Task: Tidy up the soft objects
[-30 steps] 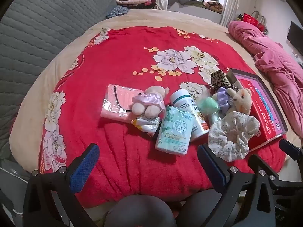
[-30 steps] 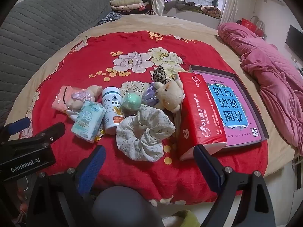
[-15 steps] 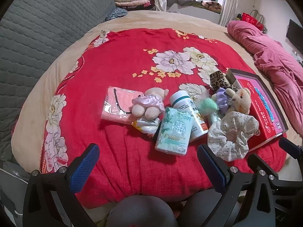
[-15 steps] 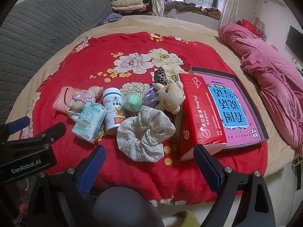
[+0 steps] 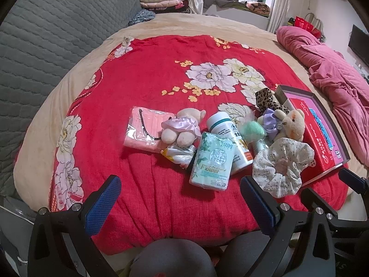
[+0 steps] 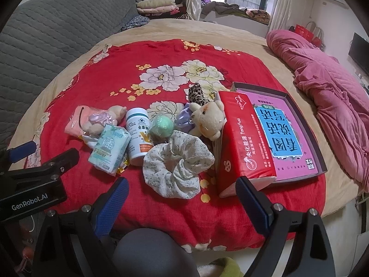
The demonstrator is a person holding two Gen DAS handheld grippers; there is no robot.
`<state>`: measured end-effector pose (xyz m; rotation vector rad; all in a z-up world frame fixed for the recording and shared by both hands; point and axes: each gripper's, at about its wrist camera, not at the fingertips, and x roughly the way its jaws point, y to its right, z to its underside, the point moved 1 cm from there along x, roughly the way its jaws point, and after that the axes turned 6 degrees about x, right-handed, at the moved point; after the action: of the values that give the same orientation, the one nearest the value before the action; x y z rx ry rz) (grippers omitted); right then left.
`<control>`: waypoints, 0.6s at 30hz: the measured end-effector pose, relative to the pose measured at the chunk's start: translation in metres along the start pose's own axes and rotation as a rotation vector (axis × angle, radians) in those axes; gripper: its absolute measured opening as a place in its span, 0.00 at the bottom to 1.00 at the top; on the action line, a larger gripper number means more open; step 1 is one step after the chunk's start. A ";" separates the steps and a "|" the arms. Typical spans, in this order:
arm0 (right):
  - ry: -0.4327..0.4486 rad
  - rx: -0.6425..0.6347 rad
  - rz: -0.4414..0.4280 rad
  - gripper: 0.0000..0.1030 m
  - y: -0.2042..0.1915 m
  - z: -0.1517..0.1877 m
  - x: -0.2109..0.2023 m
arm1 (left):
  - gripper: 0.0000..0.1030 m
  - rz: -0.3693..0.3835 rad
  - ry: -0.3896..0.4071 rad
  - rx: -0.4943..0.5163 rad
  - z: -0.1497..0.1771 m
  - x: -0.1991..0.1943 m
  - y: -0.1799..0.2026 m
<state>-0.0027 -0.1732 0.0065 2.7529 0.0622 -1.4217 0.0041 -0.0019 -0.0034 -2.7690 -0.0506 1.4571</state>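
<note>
Nothing looks sorted yet: the soft things sit in one cluster on the red blanket point(image 5: 147, 73) with a pill bottle point(image 6: 138, 136) among them. The floral scrunchie point(image 6: 177, 164) lies at twelve o'clock of the right tongs point(image 6: 181, 198), beside the open box point(image 6: 302, 115). Left tongs point(image 5: 181, 198) and right tongs both hover spread wide, holding nothing, at the bed's near edge.
</note>
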 end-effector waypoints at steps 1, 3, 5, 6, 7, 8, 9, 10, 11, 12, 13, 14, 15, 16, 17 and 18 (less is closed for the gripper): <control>0.000 0.000 -0.001 0.91 0.000 0.000 0.000 | 1.00 -0.001 0.000 0.000 0.000 0.000 0.000; 0.000 -0.001 0.001 0.91 0.000 0.001 0.000 | 1.00 0.000 -0.001 -0.002 0.000 -0.001 -0.001; -0.001 0.002 -0.002 0.91 0.001 0.001 0.000 | 1.00 0.000 -0.001 -0.002 0.000 -0.001 -0.001; -0.001 0.002 0.000 0.91 0.001 0.001 0.000 | 1.00 0.000 -0.001 -0.002 0.000 0.000 -0.001; -0.002 0.002 -0.002 0.91 0.002 0.001 0.000 | 1.00 0.001 -0.002 -0.004 0.000 -0.001 -0.001; -0.002 0.003 -0.001 0.91 0.002 0.001 0.000 | 1.00 0.001 -0.001 -0.003 0.000 -0.001 -0.002; -0.002 0.001 0.001 0.91 0.001 0.001 0.001 | 1.00 0.000 -0.001 -0.004 -0.001 -0.001 -0.002; -0.002 0.000 0.000 0.91 0.001 0.001 0.001 | 1.00 0.002 -0.002 -0.004 -0.001 -0.001 -0.002; -0.002 0.001 0.000 0.91 0.002 0.001 0.001 | 1.00 0.003 -0.002 -0.004 0.000 0.000 -0.002; -0.001 0.002 -0.001 0.91 0.002 0.001 0.001 | 1.00 0.001 -0.002 -0.003 0.000 -0.001 -0.002; -0.001 0.001 -0.001 0.91 0.002 0.001 0.001 | 1.00 0.003 -0.002 -0.005 0.000 -0.001 -0.003; -0.001 0.001 0.000 0.91 0.002 0.001 0.001 | 1.00 0.004 -0.003 -0.006 0.000 -0.001 -0.003; -0.003 0.003 -0.002 0.91 0.002 0.001 0.001 | 1.00 0.003 -0.004 -0.008 0.000 0.000 -0.003; -0.004 0.004 -0.004 0.91 0.002 0.002 0.001 | 1.00 0.005 -0.005 -0.011 0.000 0.000 -0.004; -0.006 0.006 -0.006 0.91 0.003 0.002 0.001 | 1.00 0.007 -0.007 -0.015 0.001 0.001 -0.005; -0.008 0.007 -0.006 0.91 0.003 0.002 0.002 | 1.00 0.005 -0.011 -0.019 0.001 0.002 -0.007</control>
<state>-0.0031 -0.1766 0.0032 2.7551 0.0659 -1.4370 0.0040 0.0047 -0.0055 -2.7783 -0.0581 1.4814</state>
